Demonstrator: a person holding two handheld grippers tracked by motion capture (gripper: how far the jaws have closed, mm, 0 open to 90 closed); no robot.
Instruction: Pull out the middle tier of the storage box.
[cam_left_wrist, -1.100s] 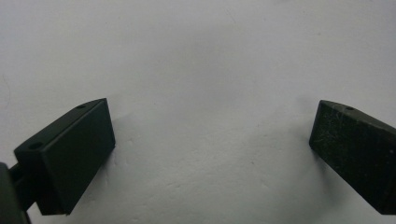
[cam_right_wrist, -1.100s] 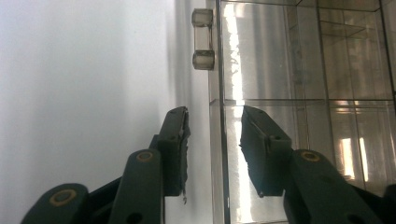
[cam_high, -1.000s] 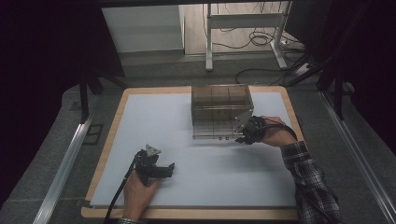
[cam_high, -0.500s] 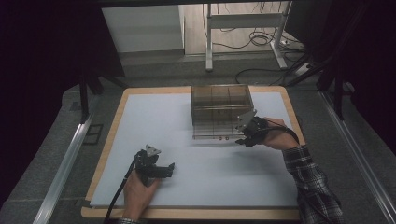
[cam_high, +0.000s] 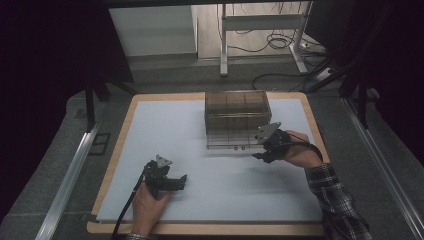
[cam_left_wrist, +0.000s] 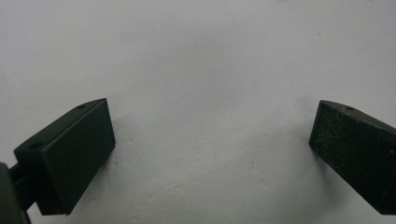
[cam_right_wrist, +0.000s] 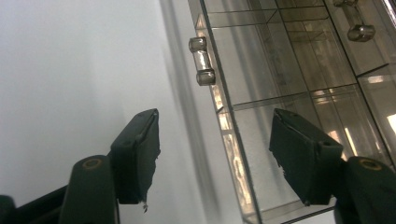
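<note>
At the clear box (cam_high: 237, 119) front edge, right tongs (cam_high: 264, 146) open wide, straddling it; left tongs (cam_high: 176, 182) gaping, empty, on the table (cam_high: 165, 125).

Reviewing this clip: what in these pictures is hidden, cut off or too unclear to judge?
- High view: the right gripper hides the near right corner of the clear drawer box; its jaws are too small to read.
- Right gripper view: the box front is cut off at the top and right edges; contents are lost in reflections.
- Left gripper view: bare white mat, so the left gripper can't be placed from it.
</note>
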